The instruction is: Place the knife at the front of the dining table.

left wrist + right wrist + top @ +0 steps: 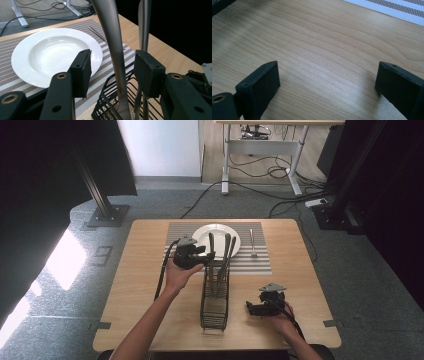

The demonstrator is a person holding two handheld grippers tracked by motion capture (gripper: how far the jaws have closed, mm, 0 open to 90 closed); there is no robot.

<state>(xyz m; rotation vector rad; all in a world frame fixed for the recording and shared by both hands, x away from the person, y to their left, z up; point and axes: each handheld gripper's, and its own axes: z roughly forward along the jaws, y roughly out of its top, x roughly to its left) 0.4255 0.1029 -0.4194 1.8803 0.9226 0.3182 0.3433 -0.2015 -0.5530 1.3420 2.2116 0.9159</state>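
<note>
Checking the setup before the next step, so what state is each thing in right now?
Left gripper: open, jaws either side of a utensil handle, pads not pressing.
Right gripper: open, nothing between, over bare wood.
Utensil handle: upright in the caddy.
Wire caddy: upright, holding utensils.
Plate: empty, on the placemat.
Placemat: flat.

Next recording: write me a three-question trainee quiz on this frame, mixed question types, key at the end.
1. True or false: the left gripper already clamps the utensil handle.
2. Multiple choice: the utensils stand in A) a glass jar, B) the black wire caddy, C) a mug.
3. Short answer: what lies on the striped placemat to the right of the white plate?

Key: 1. False: the handle stands between its pads with gaps on both sides. 2. B. 3. A single piece of cutlery.
</note>
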